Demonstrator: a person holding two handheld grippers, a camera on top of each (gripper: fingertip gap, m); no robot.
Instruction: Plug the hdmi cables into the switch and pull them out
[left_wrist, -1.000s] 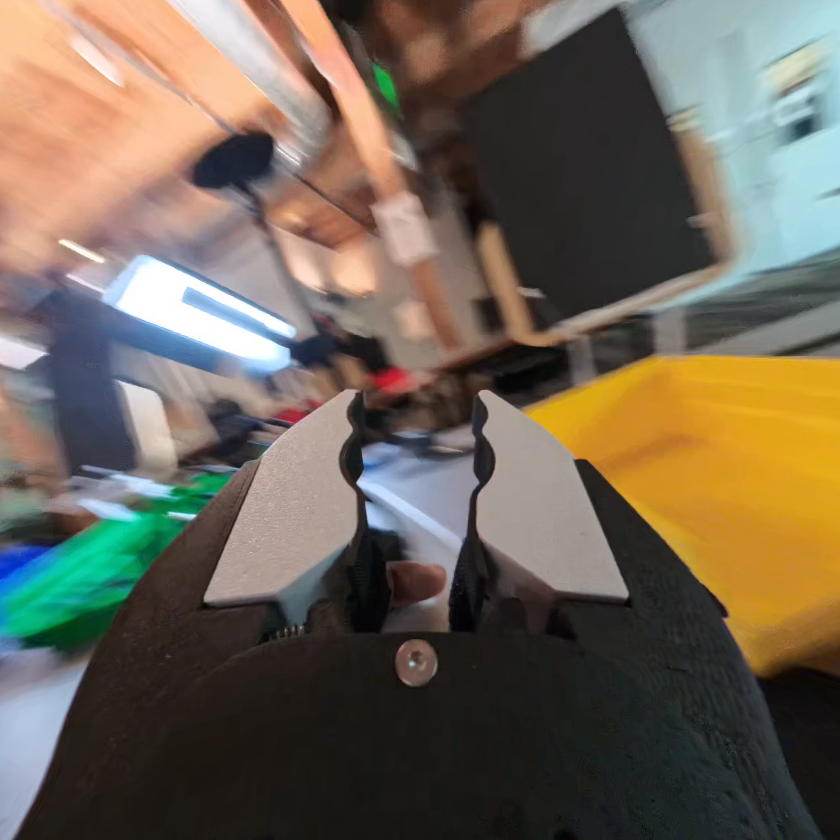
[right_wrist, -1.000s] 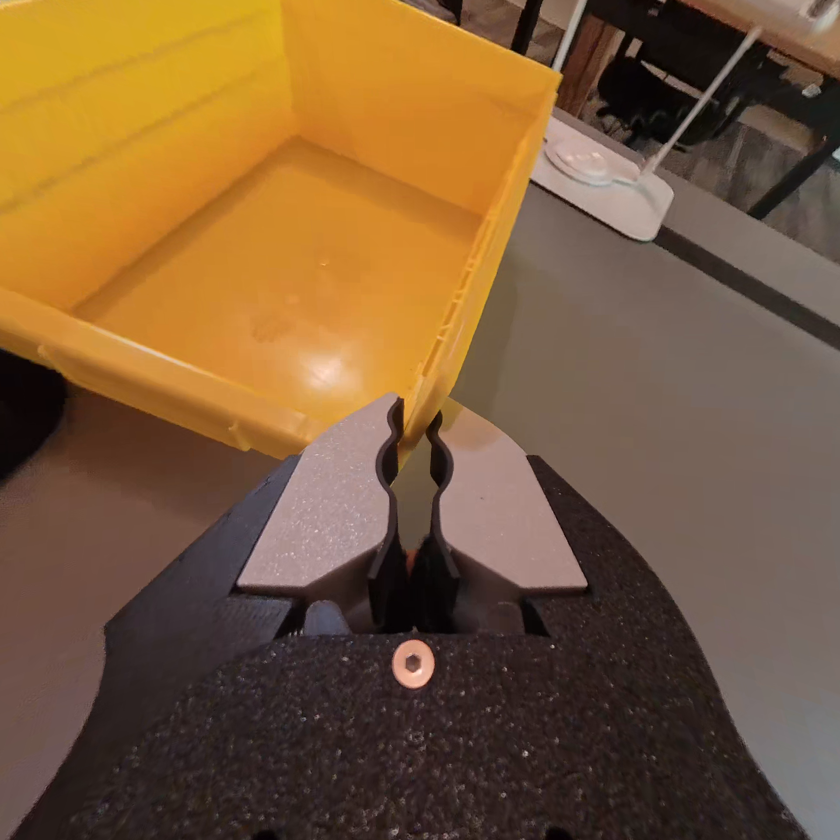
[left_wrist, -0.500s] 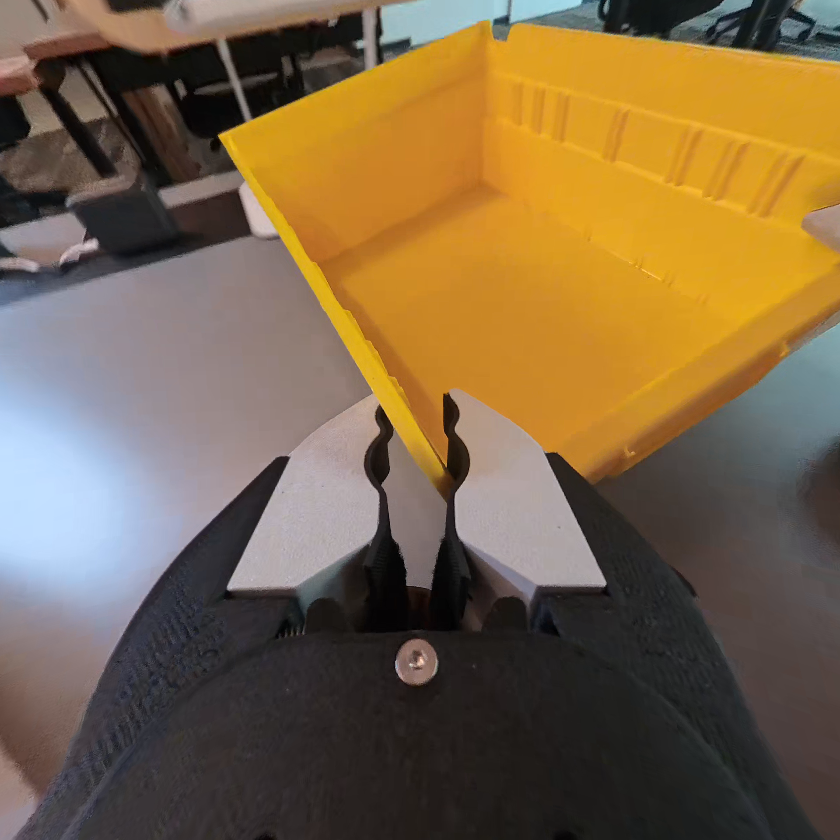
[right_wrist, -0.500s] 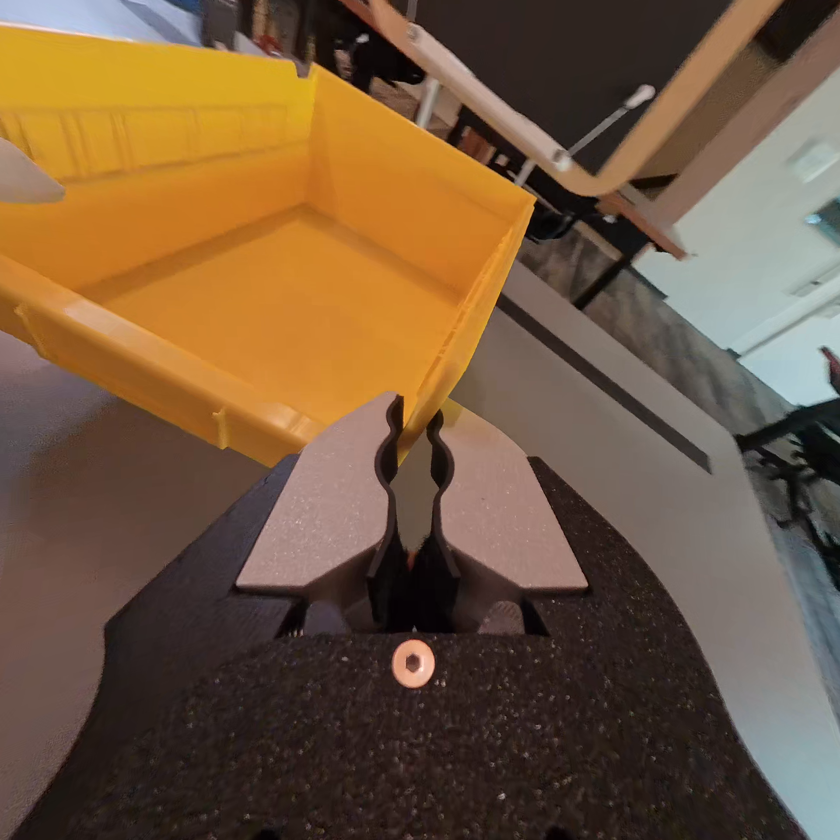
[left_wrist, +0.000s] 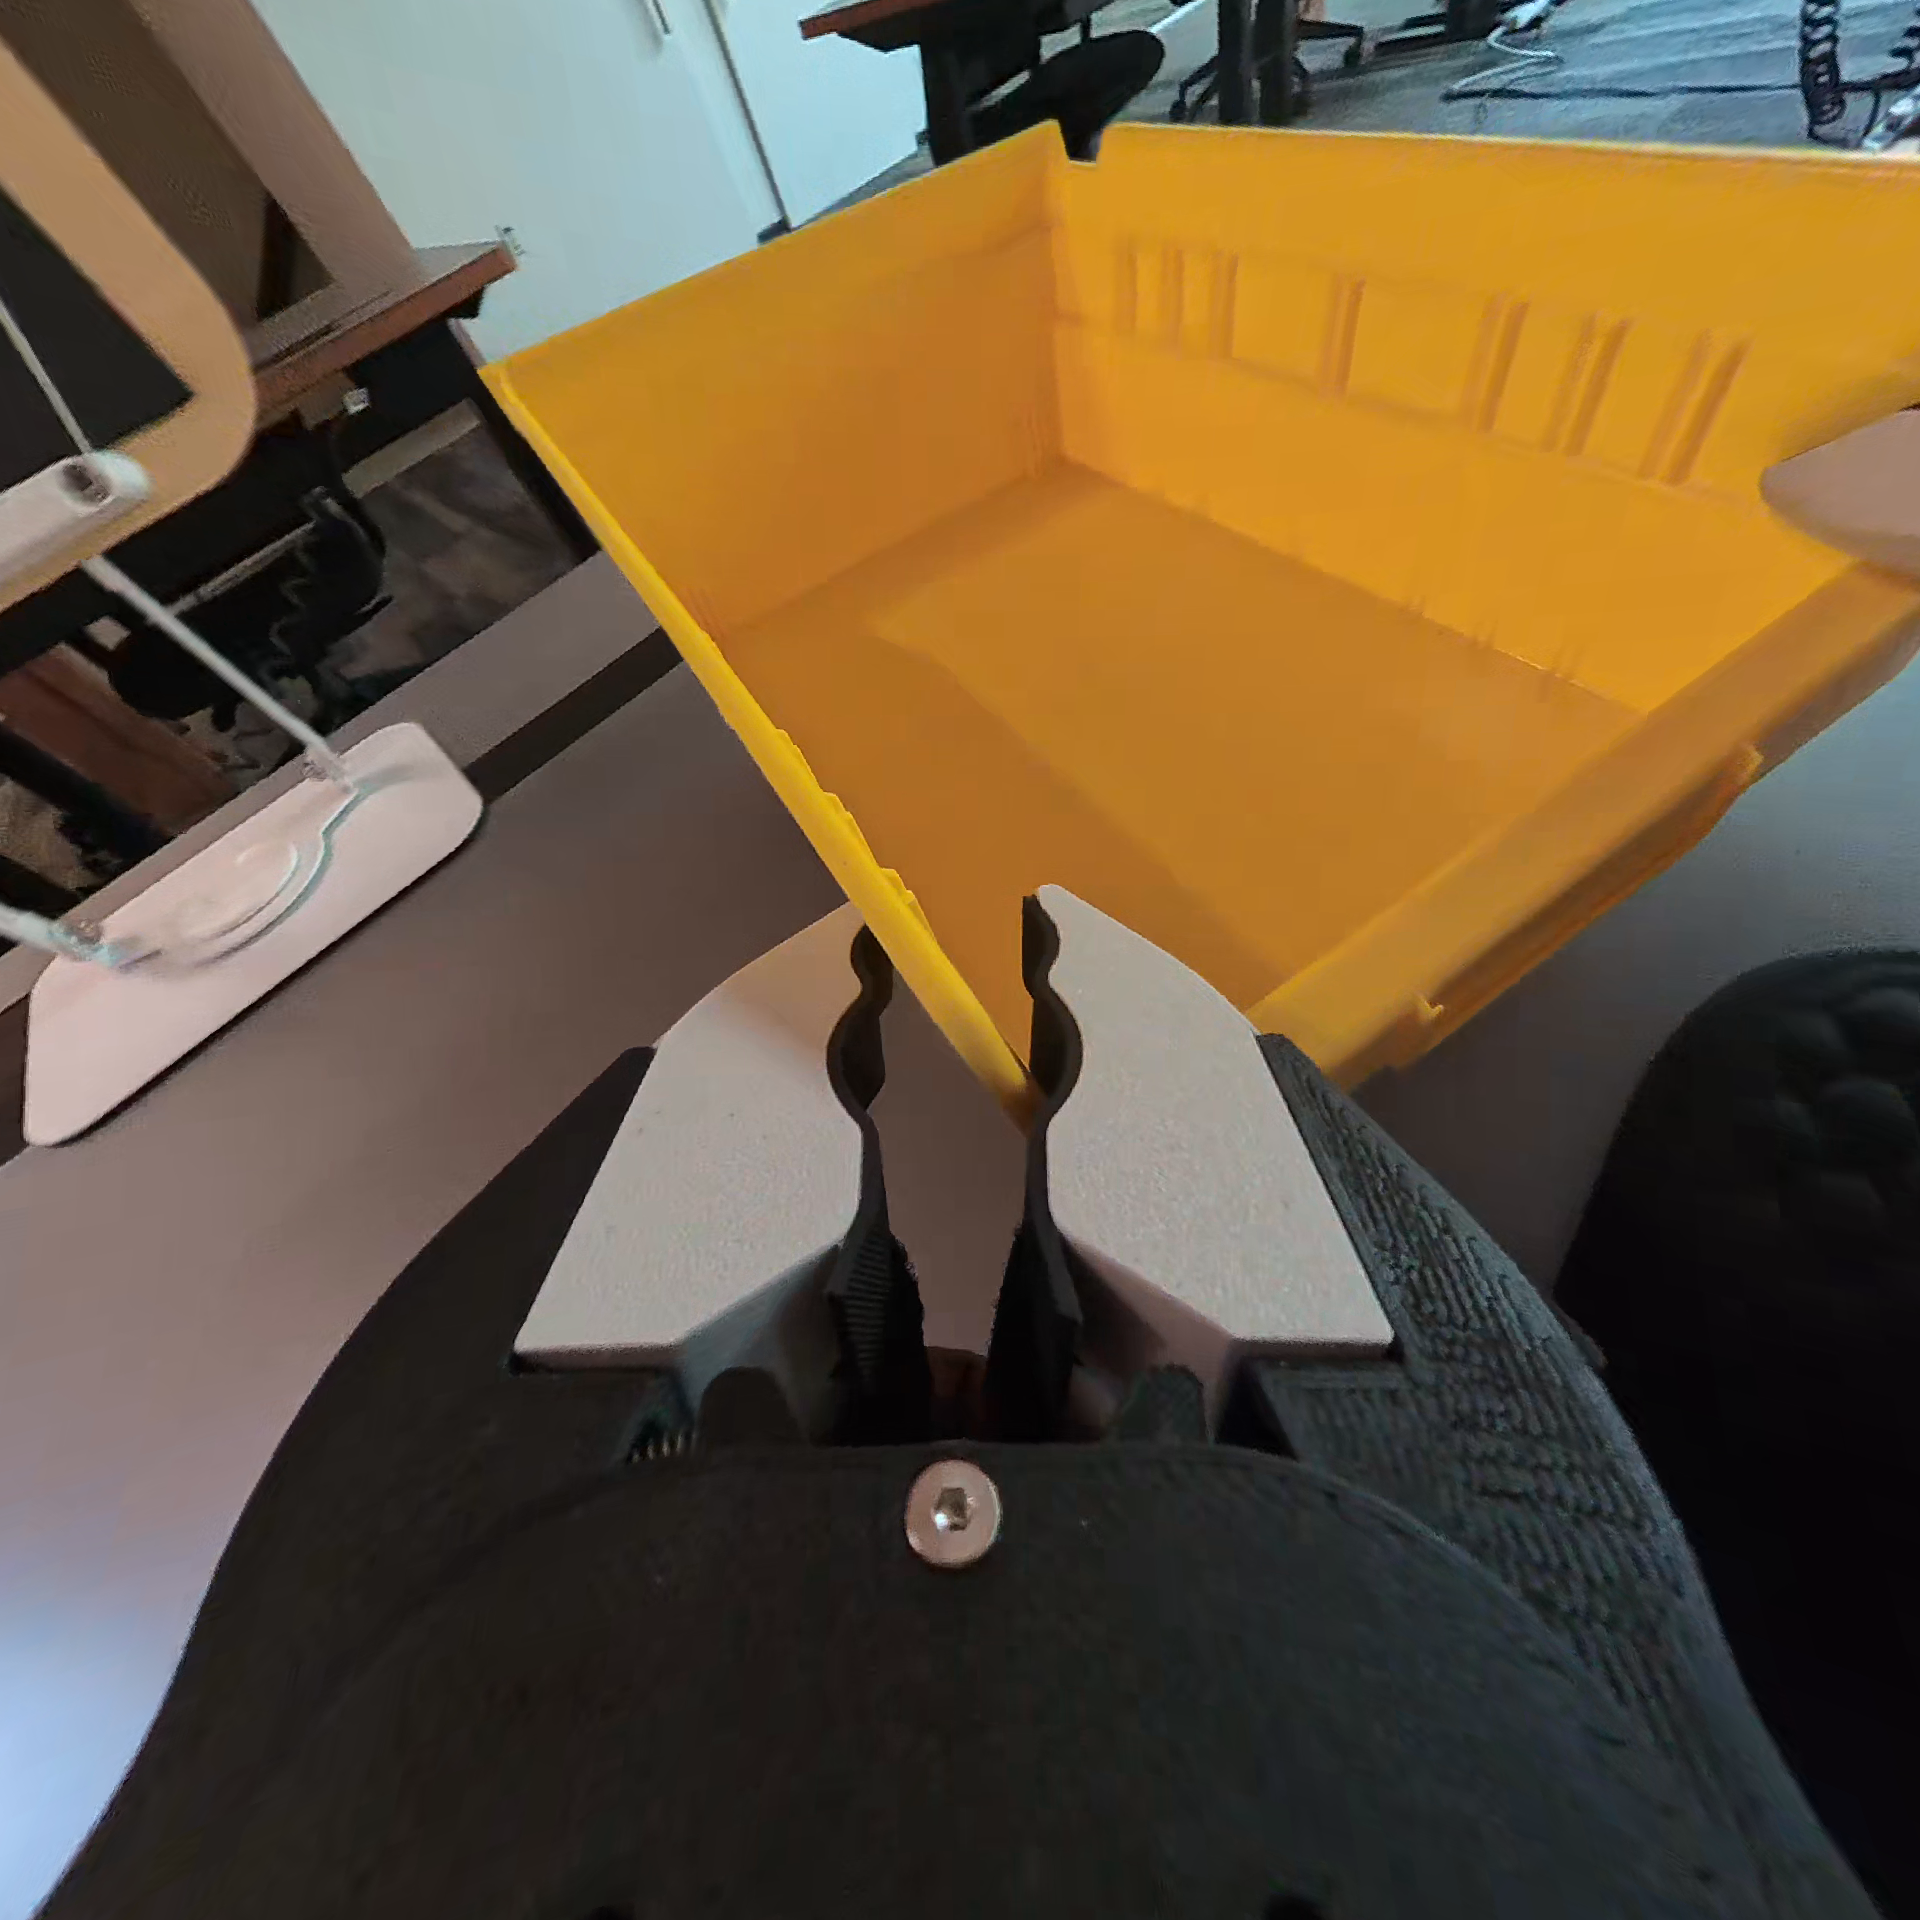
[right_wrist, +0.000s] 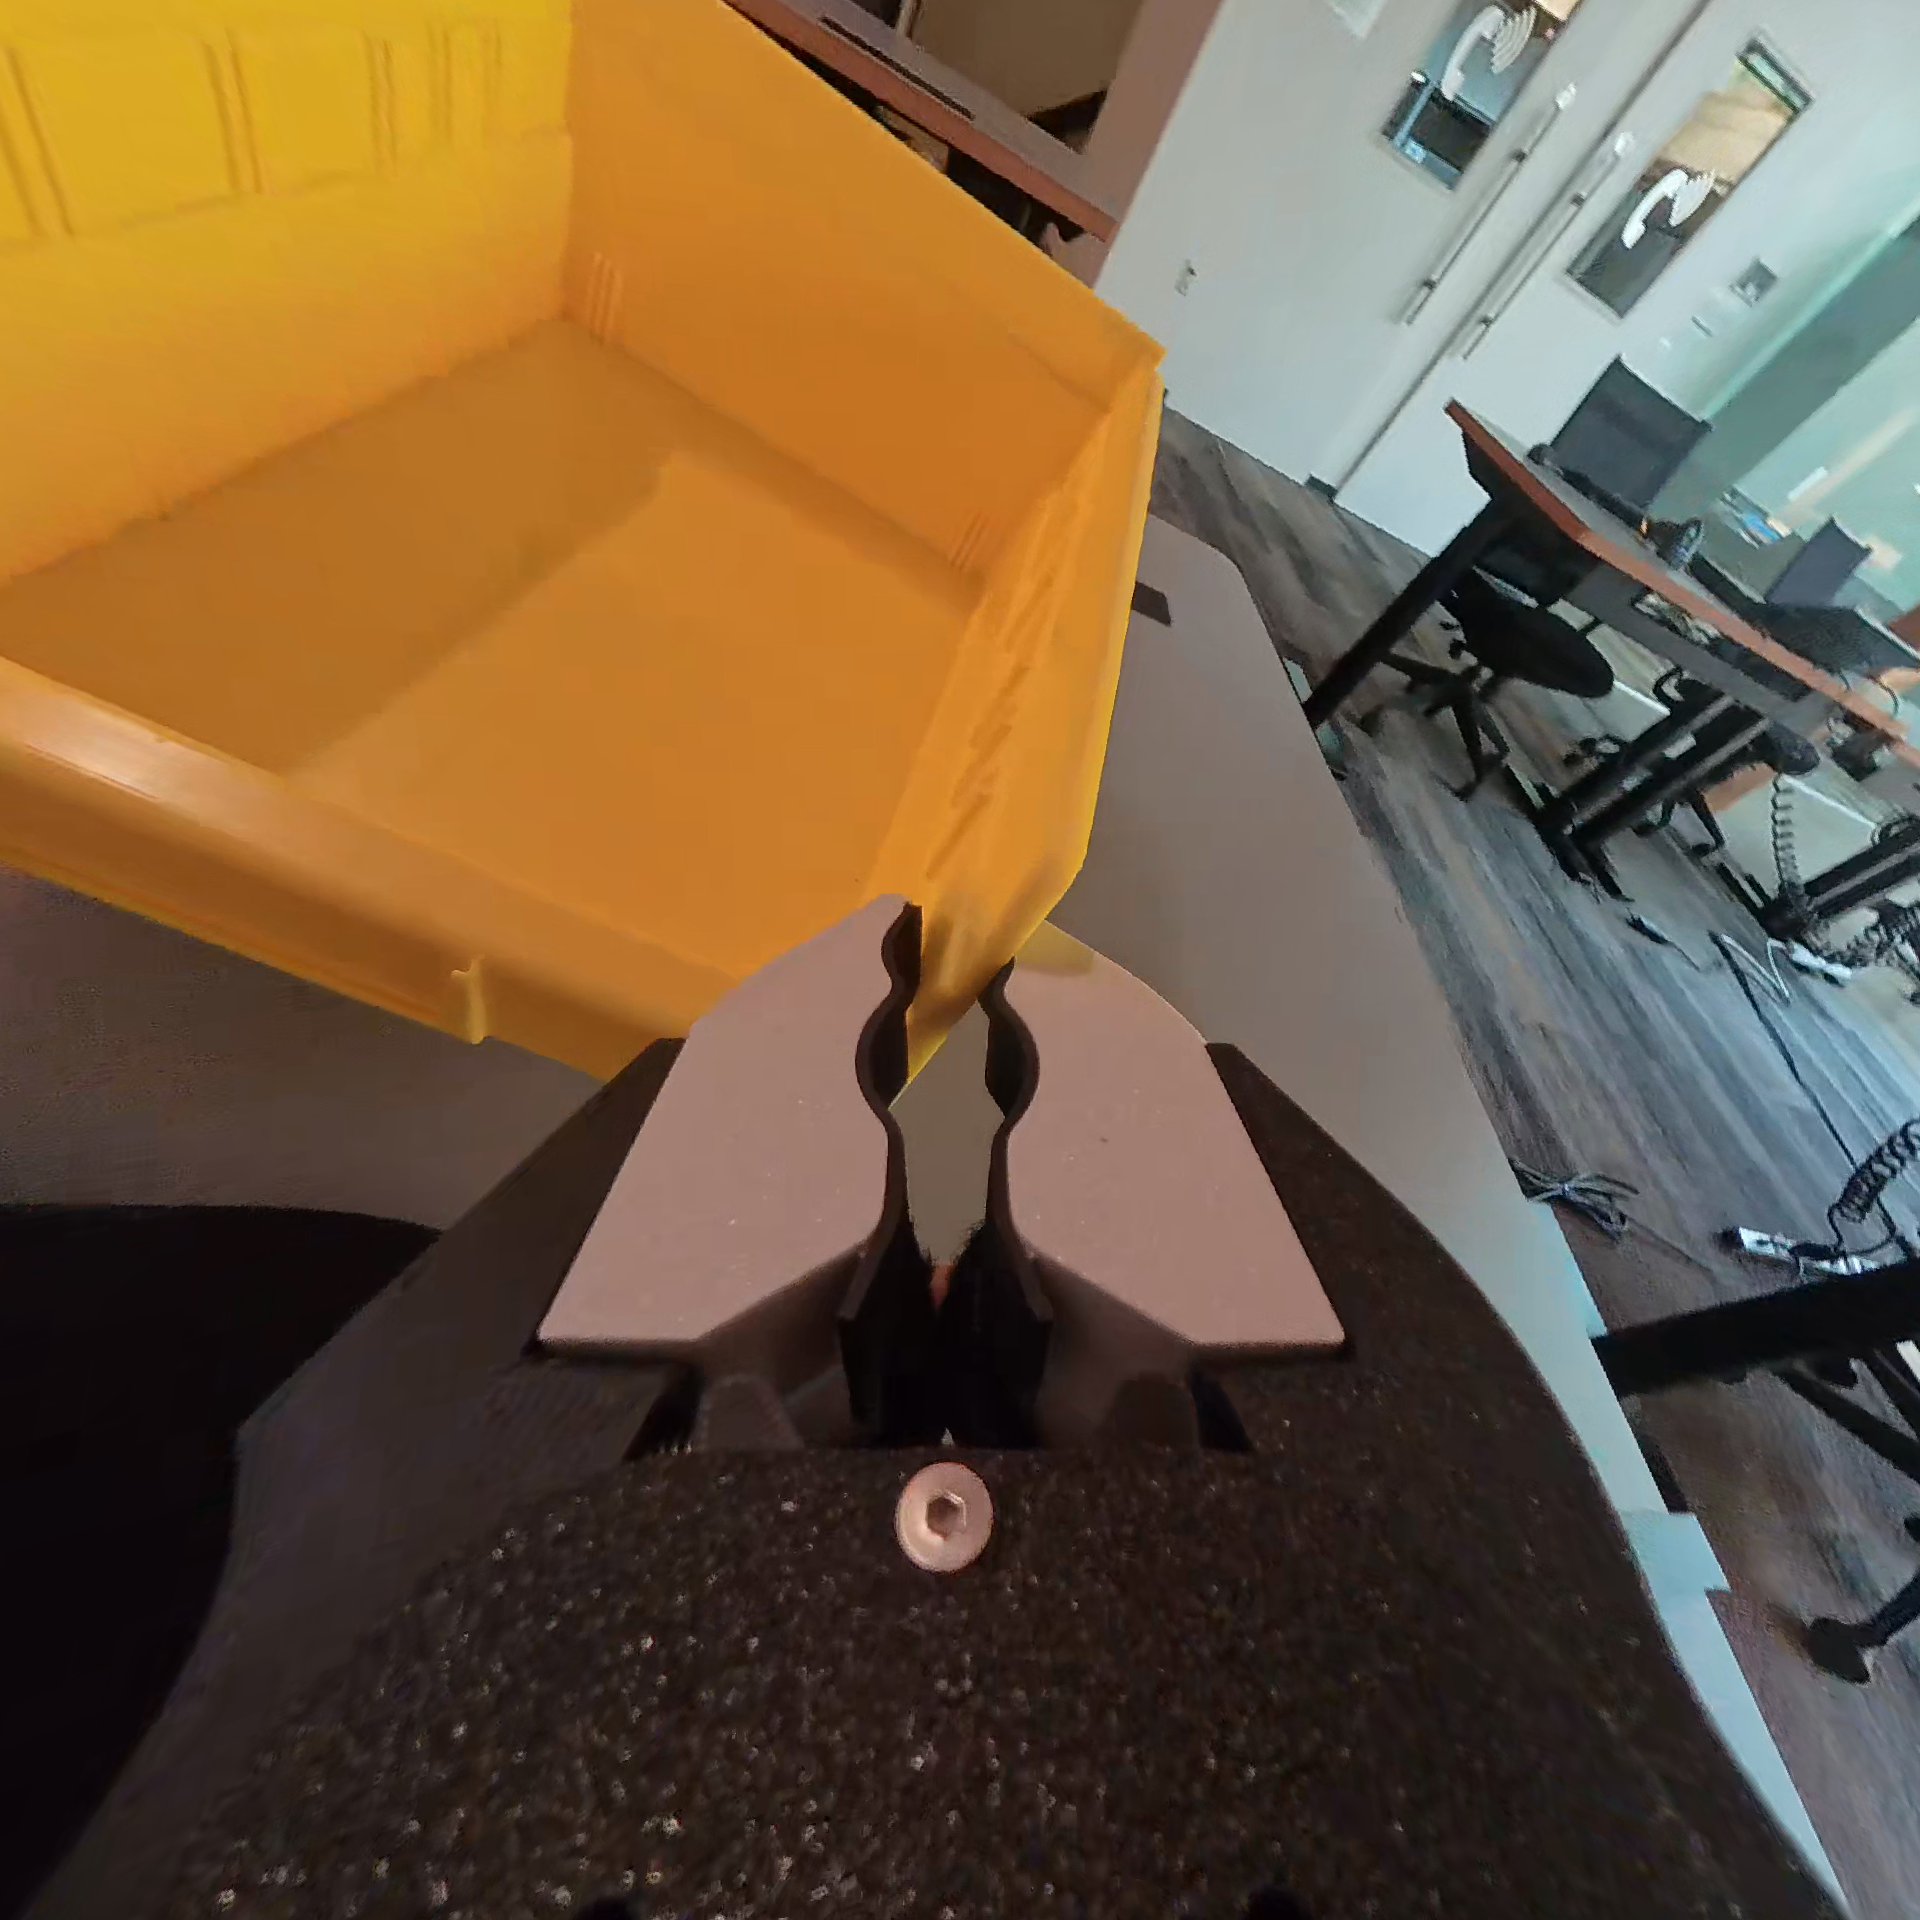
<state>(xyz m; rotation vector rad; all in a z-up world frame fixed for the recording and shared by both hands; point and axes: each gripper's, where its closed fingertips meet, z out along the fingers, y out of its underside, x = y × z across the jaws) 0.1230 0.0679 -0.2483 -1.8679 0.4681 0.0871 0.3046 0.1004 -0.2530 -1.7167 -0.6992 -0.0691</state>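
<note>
No HDMI cable or switch shows in either view. An empty yellow plastic bin (left_wrist: 831, 468) hangs tilted above the grey table (left_wrist: 312, 1195). My left gripper (left_wrist: 948, 920) is shut on the near end of the bin's left wall. My right gripper (right_wrist: 958, 940) is shut on the near end of the bin's right wall (right_wrist: 1018, 665). One of the right gripper's fingers (left_wrist: 1849, 499) shows at the bin's far side in the left wrist view. The inside of the bin (right_wrist: 623, 623) is bare.
A white lamp base (left_wrist: 239, 914) with a thin rod stands on the table to the left. The table's right edge (right_wrist: 1455, 1091) drops to a wood floor with desks and office chairs (right_wrist: 1662, 644). A dark rounded shape (left_wrist: 1766, 1195) sits at the lower right.
My left gripper swung down from a blurred view of the room and closed on the bin's left wall. The bin has come up off the table and tilted, with both grippers on it.
</note>
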